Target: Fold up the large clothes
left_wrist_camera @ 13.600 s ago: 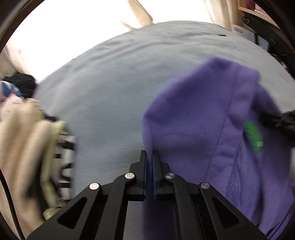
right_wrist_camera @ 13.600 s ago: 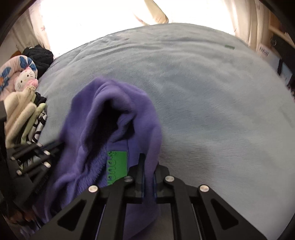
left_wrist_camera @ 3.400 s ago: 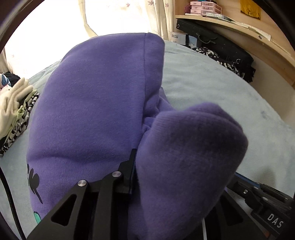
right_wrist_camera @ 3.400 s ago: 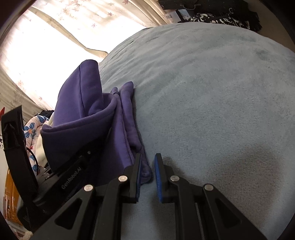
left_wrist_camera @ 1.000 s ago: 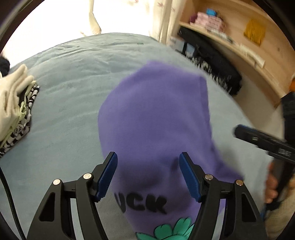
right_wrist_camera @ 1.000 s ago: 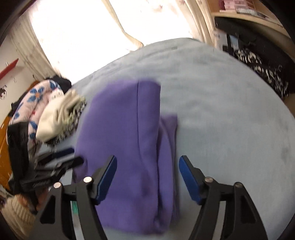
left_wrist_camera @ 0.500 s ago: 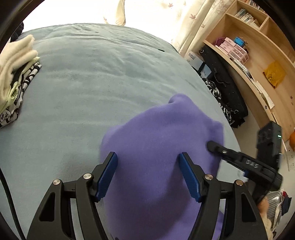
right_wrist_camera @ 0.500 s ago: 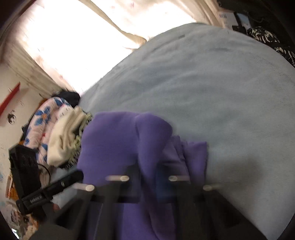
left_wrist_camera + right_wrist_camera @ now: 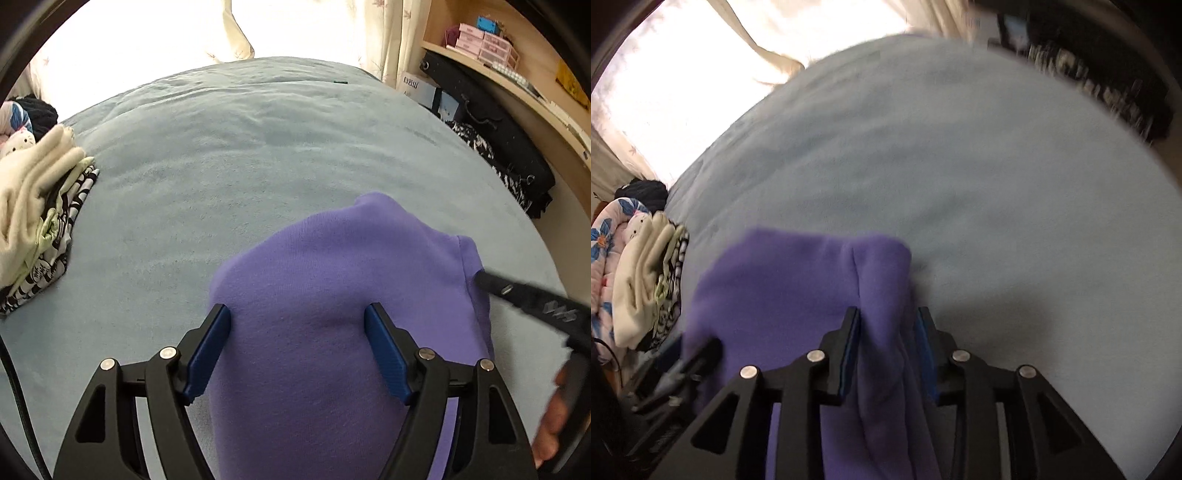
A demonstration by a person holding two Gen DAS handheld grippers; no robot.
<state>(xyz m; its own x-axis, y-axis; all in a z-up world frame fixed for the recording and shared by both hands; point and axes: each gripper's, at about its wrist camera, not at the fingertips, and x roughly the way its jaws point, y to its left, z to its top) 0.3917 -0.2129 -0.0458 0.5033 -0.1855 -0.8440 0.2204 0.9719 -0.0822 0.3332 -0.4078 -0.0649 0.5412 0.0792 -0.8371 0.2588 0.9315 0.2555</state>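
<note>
- Left wrist view: your left gripper [image 9: 297,325] sits at the bottom middle of the frame. Its jaws are wide apart and have just been opening a bit more. The purple sweatshirt [image 9: 332,295] lies between them, but the blue pads [image 9: 207,347] do not squeeze it.
- The sweatshirt is a folded bundle on the grey-blue bed cover [image 9: 240,147], in the lower middle of the frame.
- At the right edge, the black tip of your right gripper [image 9: 487,282] touches the sweatshirt's right side. Part of your hand [image 9: 554,417] shows at the lower right.
- A stack of folded clothes [image 9: 37,206] sits at the left edge, well apart from the sweatshirt. Shelves [image 9: 517,74] are at the upper right.
- Right wrist view: your right gripper [image 9: 888,343] is at the bottom middle. Its jaws have just been opening after a squeeze, and now stand a little apart. A thick fold of the purple sweatshirt [image 9: 798,280] runs between them. The picture is blurry, so you cannot tell if the pads press it.
- The left gripper [image 9: 698,354] shows at the lower left, by the sweatshirt's edge.
</note>
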